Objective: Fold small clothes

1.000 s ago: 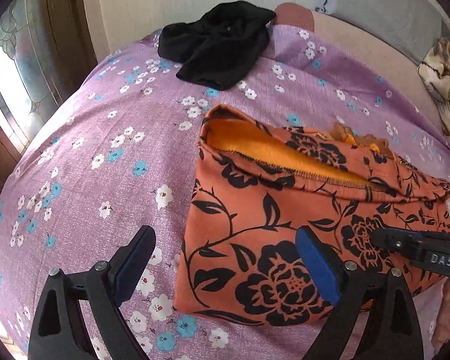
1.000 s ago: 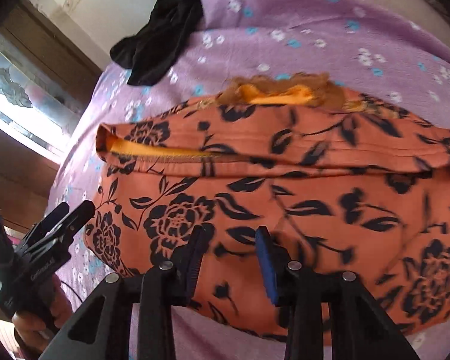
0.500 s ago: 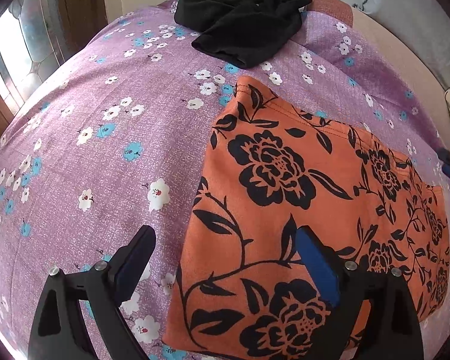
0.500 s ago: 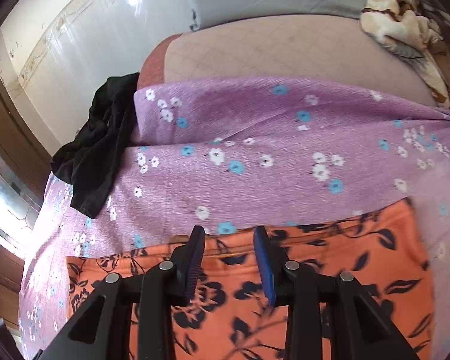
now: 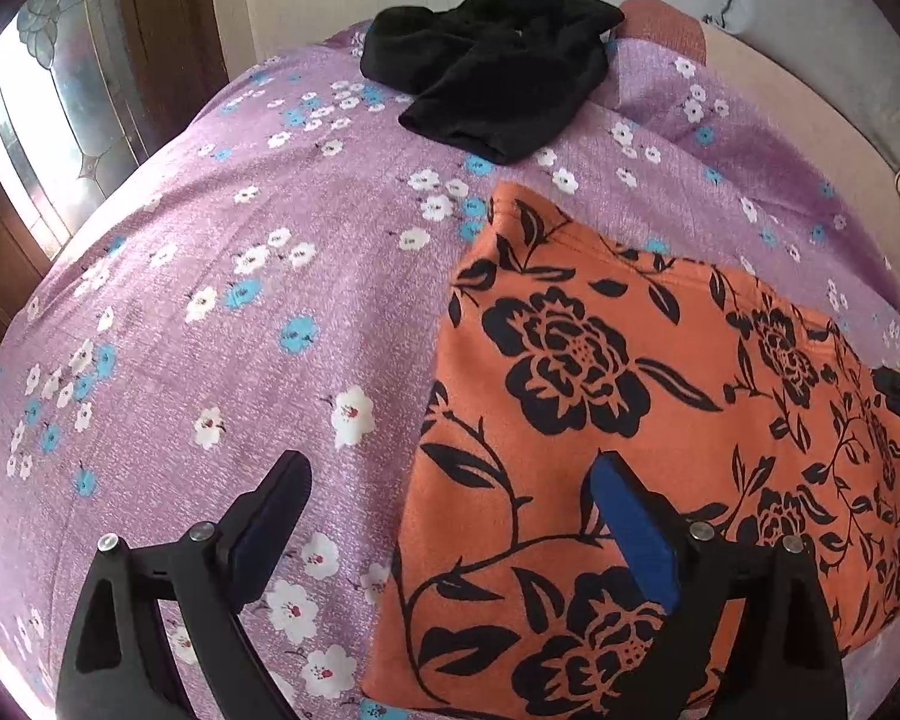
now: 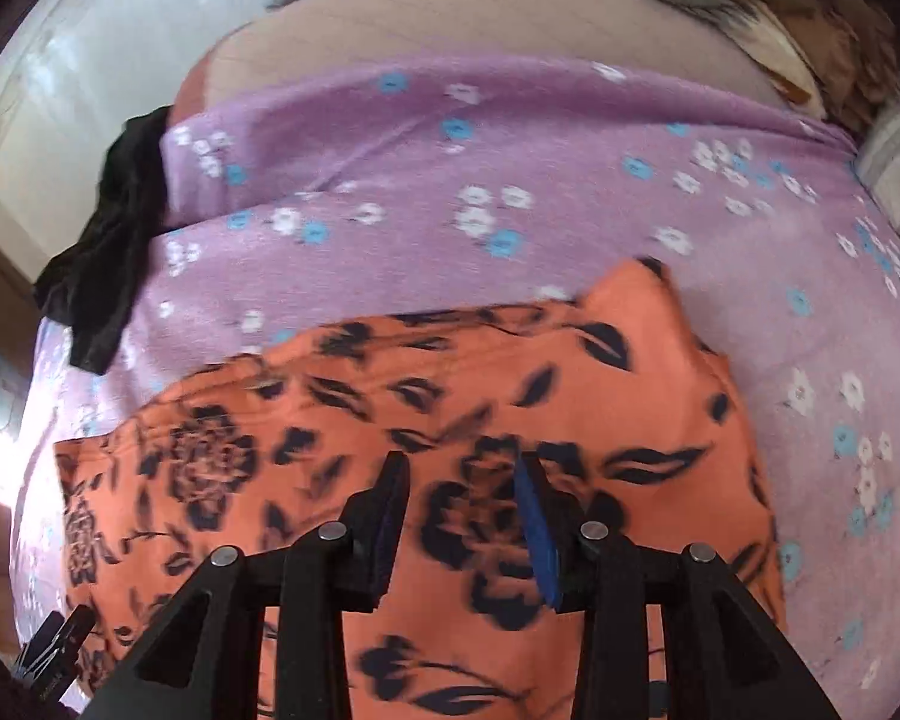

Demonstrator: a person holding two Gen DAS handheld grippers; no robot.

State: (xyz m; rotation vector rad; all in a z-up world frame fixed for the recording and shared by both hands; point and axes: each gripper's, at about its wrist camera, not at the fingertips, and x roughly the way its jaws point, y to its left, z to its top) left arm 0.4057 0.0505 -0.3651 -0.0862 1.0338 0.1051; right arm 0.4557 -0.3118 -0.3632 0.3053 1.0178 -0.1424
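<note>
Orange garment (image 5: 660, 420): black flower print, lying folded flat on the bed's purple floral sheet (image 5: 210, 300), toward the near right part of it in the left wrist view.
Far right corner of it: lifted into a small peak in the right wrist view (image 6: 630, 300); blurred there, print smeared.
Near edge of it: cut off by the frame and by the claw bodies in both views.
Left claw (image 5: 450, 516): wide open, nothing between the pads; one finger over the sheet, the other over the garment's left part; touching or hovering, cannot tell.
Right claw (image 6: 459, 498): jaws partly apart and opening, over the garment's middle, no cloth pinched between the pads.
Black garment (image 5: 492, 66): crumpled heap at the far edge of the sheet, well apart from the orange one.
Containers: none in view.
Patterned blanket (image 6: 750, 6): far right, blurred, partly cut off.
</note>
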